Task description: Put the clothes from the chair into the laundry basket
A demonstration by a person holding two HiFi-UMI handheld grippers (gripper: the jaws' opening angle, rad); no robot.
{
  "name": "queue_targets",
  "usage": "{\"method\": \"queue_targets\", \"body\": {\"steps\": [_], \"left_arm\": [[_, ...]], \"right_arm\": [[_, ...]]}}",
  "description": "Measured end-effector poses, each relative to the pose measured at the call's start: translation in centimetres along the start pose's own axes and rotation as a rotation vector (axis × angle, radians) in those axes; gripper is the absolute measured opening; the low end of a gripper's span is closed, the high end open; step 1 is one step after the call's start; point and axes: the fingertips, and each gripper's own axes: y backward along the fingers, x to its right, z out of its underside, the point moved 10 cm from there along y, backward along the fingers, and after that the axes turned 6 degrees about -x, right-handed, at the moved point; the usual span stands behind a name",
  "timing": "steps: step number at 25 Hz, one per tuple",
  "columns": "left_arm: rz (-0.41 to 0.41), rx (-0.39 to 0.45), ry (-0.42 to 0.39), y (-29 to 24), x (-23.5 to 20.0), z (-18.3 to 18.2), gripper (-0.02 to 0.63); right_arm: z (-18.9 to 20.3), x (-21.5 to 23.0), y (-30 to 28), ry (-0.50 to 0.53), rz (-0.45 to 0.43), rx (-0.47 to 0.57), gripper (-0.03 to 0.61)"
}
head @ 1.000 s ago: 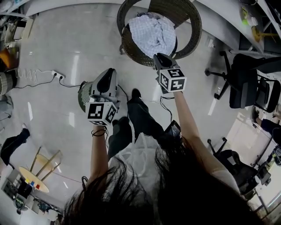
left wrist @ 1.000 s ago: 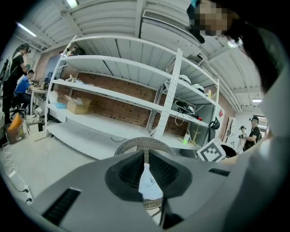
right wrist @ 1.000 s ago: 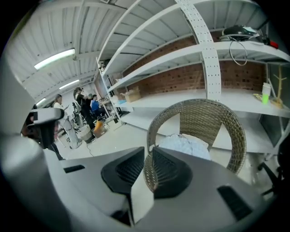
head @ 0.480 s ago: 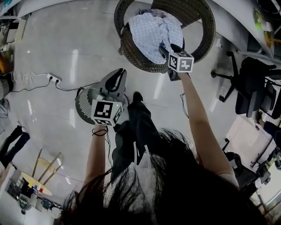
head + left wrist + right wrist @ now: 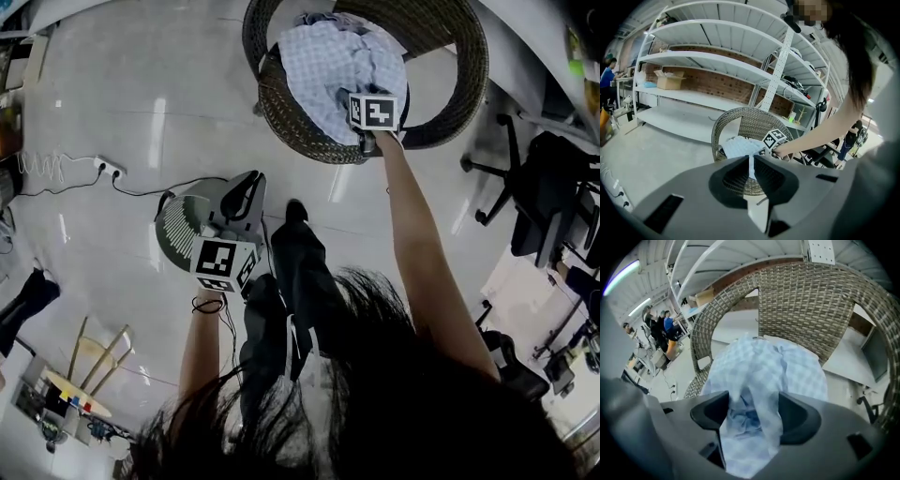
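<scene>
the laundry basket (image 5: 172,234) stands on the floor at the middle left of the head view, well apart from the wicker chair (image 5: 300,131) at the top centre. the checked clothes (image 5: 323,66) lie heaped on its seat, none moved yet.

the likely trouble is a shallow bite. if the jaws close on one loose fold only, the cloth may slide out, or one garment may lift while the rest stays behind. a hanging end could also catch on the woven rim, or trail on the floor on the way to the basket.

the left hand-held gripper (image 5: 751,161) hangs over the basket with its jaws drawn together, nothing between them. at the upper right, the right hand-held gripper (image 5: 752,416) points down into the heap. its jaws have just been opening and stand wide, with a ridge of checked cloth bunched up between them. the cloth is not yet pinched, as far as i can judge.
</scene>
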Motion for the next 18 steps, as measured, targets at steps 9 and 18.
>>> {"method": "queue_targets", "body": {"steps": [9, 18], "left_arm": [[-0.023, -0.022, 0.062, 0.8, -0.6, 2.0, 0.041], [-0.030, 0.043, 0.062, 2.5, 0.5, 0.0, 0.041]], "right_arm": [[0.9, 0.9, -2.0, -0.099, -0.010, -0.123, 0.169], [1.2, 0.5, 3.9, -0.414, -0.417, 0.043, 0.067]]}}
